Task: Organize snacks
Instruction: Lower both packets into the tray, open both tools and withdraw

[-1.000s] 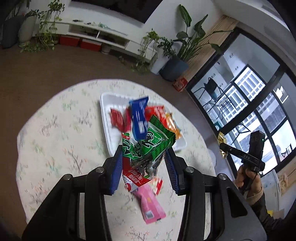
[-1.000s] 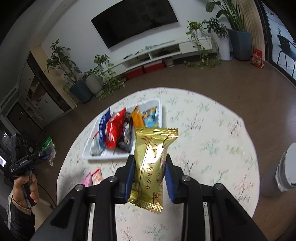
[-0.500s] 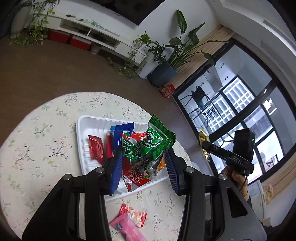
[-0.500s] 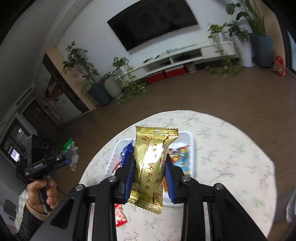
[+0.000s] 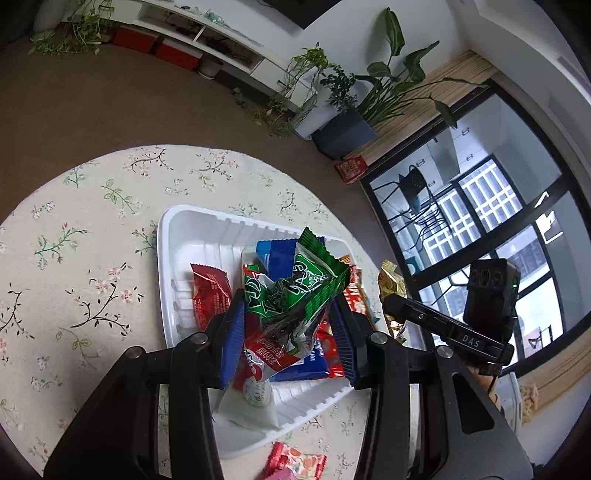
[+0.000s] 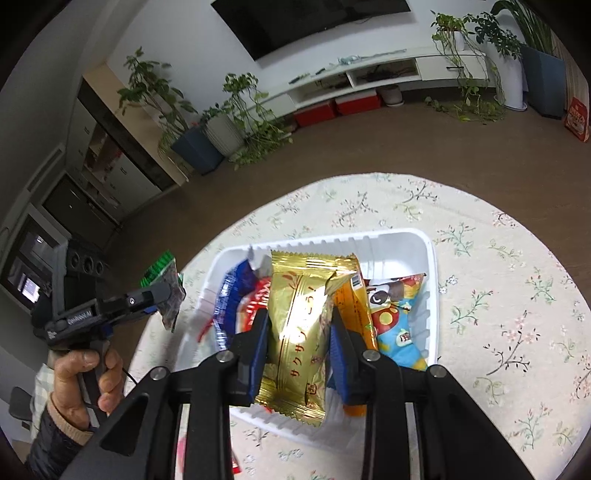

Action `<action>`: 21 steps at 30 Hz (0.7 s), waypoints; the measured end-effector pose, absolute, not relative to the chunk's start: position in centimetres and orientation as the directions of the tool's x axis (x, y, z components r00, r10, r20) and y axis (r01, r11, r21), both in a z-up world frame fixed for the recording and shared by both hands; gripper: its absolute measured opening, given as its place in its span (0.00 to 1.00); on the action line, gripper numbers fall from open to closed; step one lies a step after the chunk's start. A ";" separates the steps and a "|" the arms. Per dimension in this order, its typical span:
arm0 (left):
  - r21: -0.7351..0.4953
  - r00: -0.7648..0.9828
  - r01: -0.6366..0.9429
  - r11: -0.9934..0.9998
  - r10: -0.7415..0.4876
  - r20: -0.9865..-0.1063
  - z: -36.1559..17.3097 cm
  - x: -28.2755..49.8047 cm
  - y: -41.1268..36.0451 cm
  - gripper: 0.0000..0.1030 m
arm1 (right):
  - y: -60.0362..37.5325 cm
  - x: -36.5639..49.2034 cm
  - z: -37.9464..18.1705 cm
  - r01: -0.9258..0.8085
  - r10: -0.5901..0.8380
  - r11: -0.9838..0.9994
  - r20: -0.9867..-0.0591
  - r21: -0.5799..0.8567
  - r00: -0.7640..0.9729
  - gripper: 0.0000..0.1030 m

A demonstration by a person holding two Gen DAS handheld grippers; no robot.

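Snacks fill the white tray (image 5: 166, 266); left gripper (image 5: 288, 328) clamps a green packet (image 5: 303, 288), right gripper (image 6: 299, 332) pinches a gold packet (image 6: 299, 317).

- Round table under a floral tablecloth (image 5: 92, 236), filling lower left of the left wrist view.
- Wall-mounted black television (image 6: 310, 22) at top centre of the right wrist view.
- White media shelf (image 6: 369, 74) beneath, red boxes (image 6: 336, 107) underneath.
- Potted plants (image 5: 351, 110) beside the dark-framed window (image 5: 480, 229).
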State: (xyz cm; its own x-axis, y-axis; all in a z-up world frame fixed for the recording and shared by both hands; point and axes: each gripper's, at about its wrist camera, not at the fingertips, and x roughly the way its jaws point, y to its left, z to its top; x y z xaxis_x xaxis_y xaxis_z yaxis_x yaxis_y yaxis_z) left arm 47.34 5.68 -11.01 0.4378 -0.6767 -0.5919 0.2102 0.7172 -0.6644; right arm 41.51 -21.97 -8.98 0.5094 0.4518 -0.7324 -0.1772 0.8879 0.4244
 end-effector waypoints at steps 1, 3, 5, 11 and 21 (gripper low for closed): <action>-0.656 0.433 0.213 0.724 -0.672 -0.601 -11.4 47.5 5.3 0.39 | -21.7 41.6 -9.4 -0.178 0.442 0.894 -0.741 0.411 0.505 0.32; -0.641 0.428 0.216 0.737 -0.661 -0.616 -12.0 47.7 4.9 0.39 | -21.6 42.0 -10.0 -0.179 0.432 0.900 -0.752 0.398 0.498 0.32; -0.638 0.424 0.215 0.739 -0.659 -0.621 -12.5 47.9 4.7 0.39 | -21.4 42.2 -10.6 -0.175 0.421 0.905 -0.762 0.387 0.493 0.32; -0.610 0.412 0.212 0.764 -0.636 -0.653 -13.7 48.2 4.0 0.40 | -21.2 42.9 -11.7 -0.167 0.404 0.913 -0.775 0.372 0.486 0.32; -0.589 0.408 0.200 0.783 -0.613 -0.677 -14.8 48.3 3.1 0.42 | -20.7 42.8 -11.9 -0.167 0.380 0.924 -0.785 0.344 0.490 0.34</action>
State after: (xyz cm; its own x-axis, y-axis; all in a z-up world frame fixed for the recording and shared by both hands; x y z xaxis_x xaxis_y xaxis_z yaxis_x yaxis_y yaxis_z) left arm 48.27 3.13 -14.78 0.4080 -0.6131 -0.6765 0.2004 0.7831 -0.5888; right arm 42.79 -20.67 -11.95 0.4897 0.3801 -0.7847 -0.1667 0.9242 0.3436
